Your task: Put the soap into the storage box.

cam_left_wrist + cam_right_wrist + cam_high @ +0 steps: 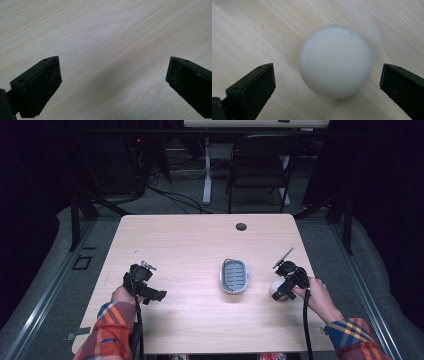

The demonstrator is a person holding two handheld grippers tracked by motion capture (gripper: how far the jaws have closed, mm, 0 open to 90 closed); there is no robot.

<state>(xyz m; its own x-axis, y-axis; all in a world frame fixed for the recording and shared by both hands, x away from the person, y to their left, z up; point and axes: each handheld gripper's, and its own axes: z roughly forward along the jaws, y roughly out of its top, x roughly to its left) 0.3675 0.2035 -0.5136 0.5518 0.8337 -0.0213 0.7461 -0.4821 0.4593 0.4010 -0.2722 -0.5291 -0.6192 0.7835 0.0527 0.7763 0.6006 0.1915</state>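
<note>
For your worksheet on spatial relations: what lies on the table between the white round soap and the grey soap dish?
Nothing: in the high view, bare table separates the soap from the soap dish.

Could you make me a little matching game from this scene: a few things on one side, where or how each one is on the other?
Things:
1. white ball
2. grey dish
3. left claw
4. right claw

States:
a. open over bare wood
b. middle of the table
c. open on either side of the ball
d. lying on the table, ungripped

Pairs: 1-d, 2-b, 3-a, 4-c
</note>
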